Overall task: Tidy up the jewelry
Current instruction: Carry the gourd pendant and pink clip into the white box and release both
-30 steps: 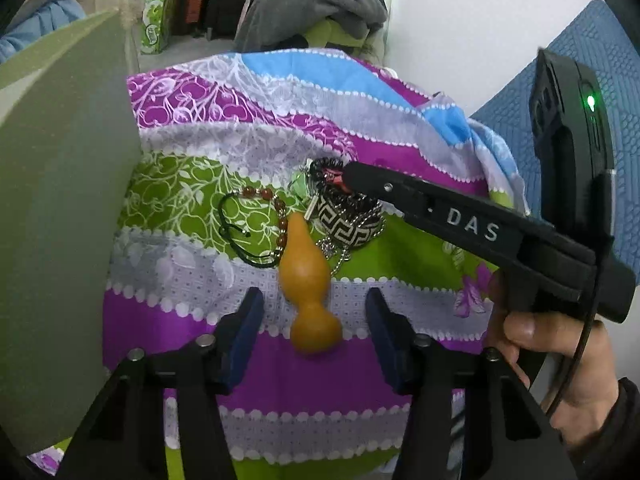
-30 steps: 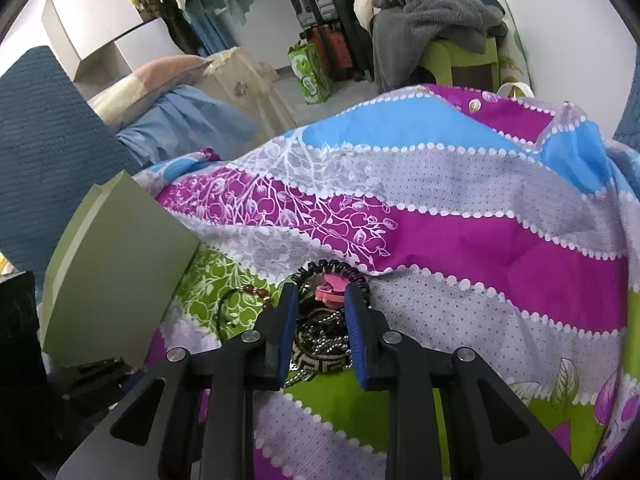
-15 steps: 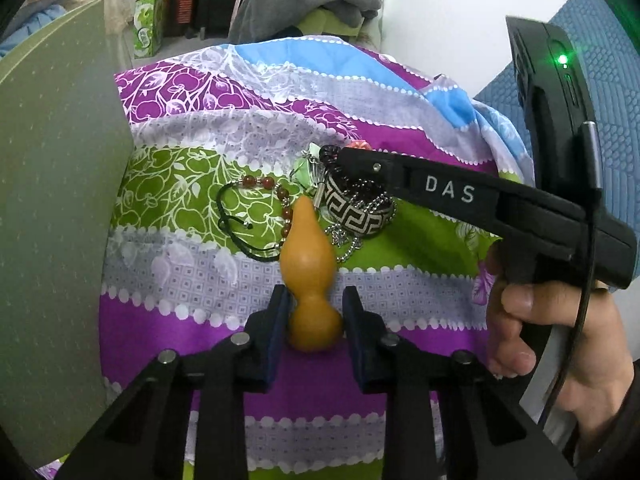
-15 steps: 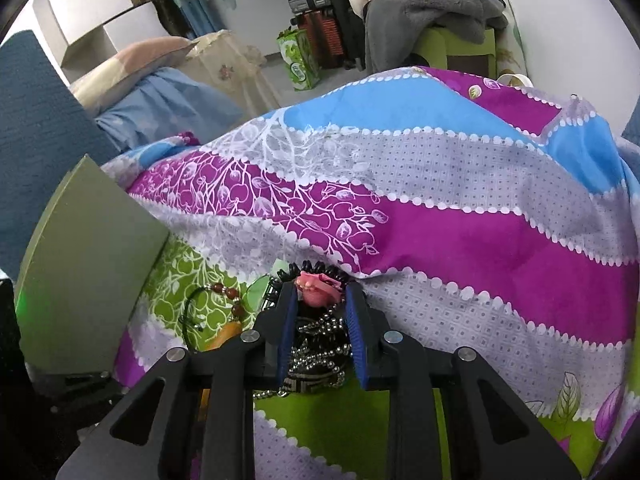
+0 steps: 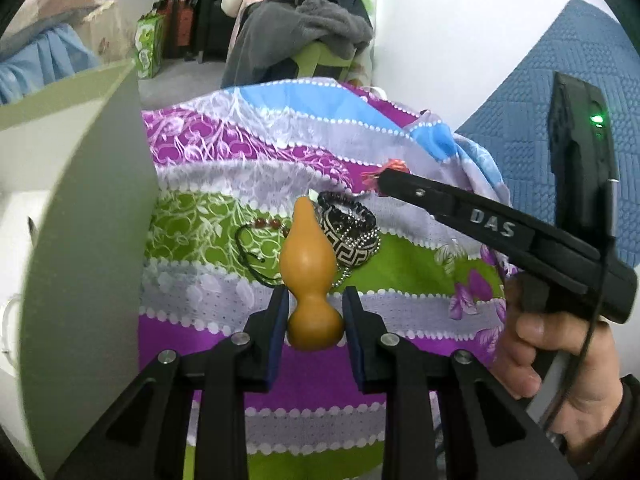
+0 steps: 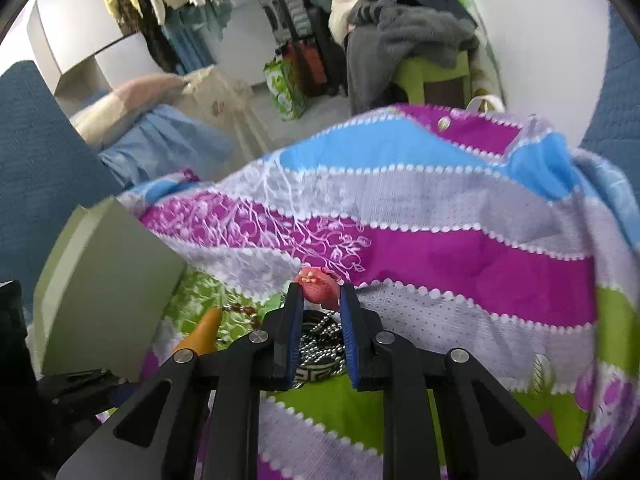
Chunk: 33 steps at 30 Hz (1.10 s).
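Left wrist view. My left gripper (image 5: 316, 312) reaches forward and low over the striped floral bedspread (image 5: 248, 184), its blue-padded fingers (image 5: 278, 320) clenched on the lower bulb of a smooth orange-brown gourd-shaped pendant (image 5: 308, 264), whose pointed neck aims away from me. Just beyond the gourd lie a black-and-white Greek-key bangle (image 5: 352, 246) draped with a silver ball chain (image 5: 360, 236), and a black cord with reddish beads (image 5: 256, 240). My right hand (image 5: 560, 360) grips the handle of the right gripper (image 5: 380, 178), which enters from the right; its side reads "DAS" and a green lamp (image 5: 597, 120) glows on its body. A red-pink ornament (image 5: 394, 166) shows at its tip. A pale green box lid (image 5: 80, 240) stands at the left.

Right wrist view. My right gripper's narrowly parted fingers (image 6: 294, 320) grasp the red-pink ornament above the ball chain and bangle. The gourd's neck shows at the lower left, beside the green lid.
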Tool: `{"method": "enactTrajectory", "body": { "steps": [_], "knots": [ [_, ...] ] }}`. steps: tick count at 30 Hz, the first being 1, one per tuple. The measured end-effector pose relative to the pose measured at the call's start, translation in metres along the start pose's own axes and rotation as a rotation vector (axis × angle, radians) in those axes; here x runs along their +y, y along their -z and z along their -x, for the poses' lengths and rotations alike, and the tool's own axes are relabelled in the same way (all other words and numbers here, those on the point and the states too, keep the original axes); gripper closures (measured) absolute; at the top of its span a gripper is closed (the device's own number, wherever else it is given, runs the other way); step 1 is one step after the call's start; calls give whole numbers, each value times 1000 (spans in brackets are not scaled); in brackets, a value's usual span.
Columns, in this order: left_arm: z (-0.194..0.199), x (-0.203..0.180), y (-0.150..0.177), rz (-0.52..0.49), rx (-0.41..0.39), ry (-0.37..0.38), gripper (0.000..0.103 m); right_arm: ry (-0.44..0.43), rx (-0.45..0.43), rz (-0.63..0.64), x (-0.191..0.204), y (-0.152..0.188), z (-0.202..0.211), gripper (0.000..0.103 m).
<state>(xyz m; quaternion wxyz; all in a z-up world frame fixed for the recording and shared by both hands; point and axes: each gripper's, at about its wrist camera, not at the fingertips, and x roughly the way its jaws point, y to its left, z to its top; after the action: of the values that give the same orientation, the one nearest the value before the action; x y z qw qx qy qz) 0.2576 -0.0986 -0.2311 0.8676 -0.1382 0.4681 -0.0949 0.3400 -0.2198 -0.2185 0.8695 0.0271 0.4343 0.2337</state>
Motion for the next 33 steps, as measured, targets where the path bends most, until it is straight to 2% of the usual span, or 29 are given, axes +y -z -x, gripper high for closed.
{"method": "enactTrajectory", "body": {
  "steps": [6,10,13,17,21,23,29,33],
  "knots": [
    [19,0,-1,-12,-15,21,76,39,-37,-45,10,9,28,87],
    [34,0,-3,-23,-35,38,76,82,-33,-55,21,22,46,87],
    [45,1,-2,-31,-39,42,76,79,-30,-92,25,34,59,87],
    [63,2,-1,-44,-62,64,76,116,-30,-66,44,47,76,87],
    [80,4,3,-50,-67,48,76,126,-14,-80,55,60,87,87],
    [91,6,3,-46,-68,56,76,172,-17,-52,64,64,94,87],
    [127,5,-5,-53,-105,53,76,168,-12,-78,80,69,117,87],
    [158,0,-15,-74,-141,41,76,159,-51,-83,94,58,140,87]
  ]
}}
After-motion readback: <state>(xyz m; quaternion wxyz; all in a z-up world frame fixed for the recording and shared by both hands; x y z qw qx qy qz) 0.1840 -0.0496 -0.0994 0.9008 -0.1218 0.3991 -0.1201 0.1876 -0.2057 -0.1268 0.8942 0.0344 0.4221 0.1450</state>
